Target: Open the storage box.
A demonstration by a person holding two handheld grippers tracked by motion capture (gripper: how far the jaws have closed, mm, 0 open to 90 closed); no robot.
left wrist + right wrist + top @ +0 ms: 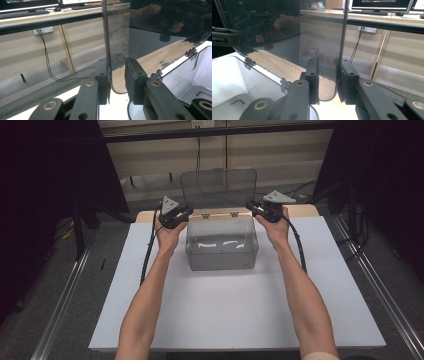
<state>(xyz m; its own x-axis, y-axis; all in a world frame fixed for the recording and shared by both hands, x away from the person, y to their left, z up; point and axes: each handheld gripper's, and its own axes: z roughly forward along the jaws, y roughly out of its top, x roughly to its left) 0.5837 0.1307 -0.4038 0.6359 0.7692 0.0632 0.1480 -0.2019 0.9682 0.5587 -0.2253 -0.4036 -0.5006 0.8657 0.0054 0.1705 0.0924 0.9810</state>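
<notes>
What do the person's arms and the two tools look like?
Both forearms are bare, with no sleeves. Each hand holds a black tool: the left tool and the right tool. Each carries a grey three-cornered plate on top and trails a black cable. Up close, the blocky black jaws show brass-coloured round pins.

High view overhead, tong views close, sharing lid (218, 181)

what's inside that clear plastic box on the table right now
Through the clear box, only its pale floor and white glare streaks show; no item is visible inside. Its lid stands open; the near bottom corners stay unclear.
</notes>
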